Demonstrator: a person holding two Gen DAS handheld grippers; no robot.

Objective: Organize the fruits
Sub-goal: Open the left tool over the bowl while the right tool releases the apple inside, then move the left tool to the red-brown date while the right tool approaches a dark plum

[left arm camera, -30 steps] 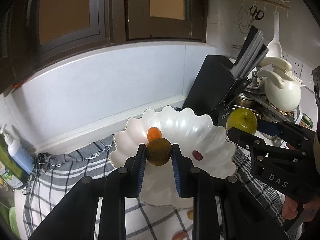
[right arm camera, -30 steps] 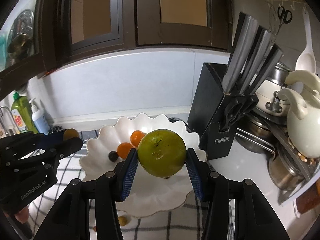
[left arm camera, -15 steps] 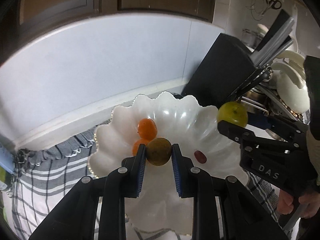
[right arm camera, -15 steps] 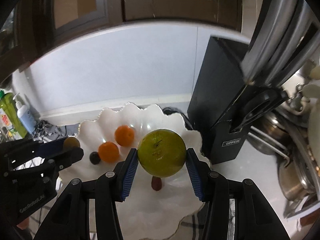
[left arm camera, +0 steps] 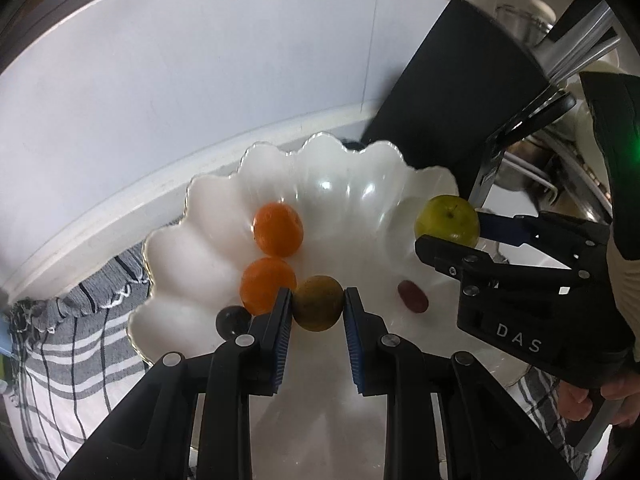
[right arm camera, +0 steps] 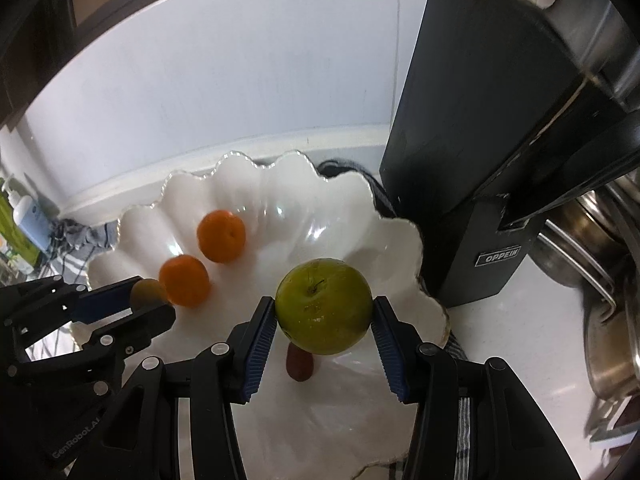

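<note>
A white scalloped bowl point(left arm camera: 224, 196) point(right arm camera: 360, 200) stands on a checked cloth. My left gripper point(left arm camera: 318, 310) is shut on a small brownish-green fruit point(left arm camera: 318, 302), held low over the bowl beside two oranges point(left arm camera: 278, 229) point(left arm camera: 266, 282). A dark grape point(left arm camera: 232, 320) and a red grape point(left arm camera: 413, 297) lie in the bowl. My right gripper point(right arm camera: 325, 312) is shut on a green apple point(right arm camera: 325, 306) over the bowl's right half; the red grape point(right arm camera: 299, 366) shows just beneath it. The left gripper point(right arm camera: 150, 298) enters the right wrist view from the left, near the oranges point(right arm camera: 221, 236) point(right arm camera: 185, 280).
A black knife block point(right arm camera: 492, 168) point(left arm camera: 460, 100) stands close to the bowl's right rim. Steel pots point(right arm camera: 592, 280) lie beyond it on the white counter. The striped cloth point(left arm camera: 64, 340) spreads left of the bowl. Bottles point(right arm camera: 24, 220) stand far left by the white backsplash.
Both grippers have come forward and down over the bowl, tilting more steeply, each still shut on its fruit. The bowl's contents now fill more of both views.
</note>
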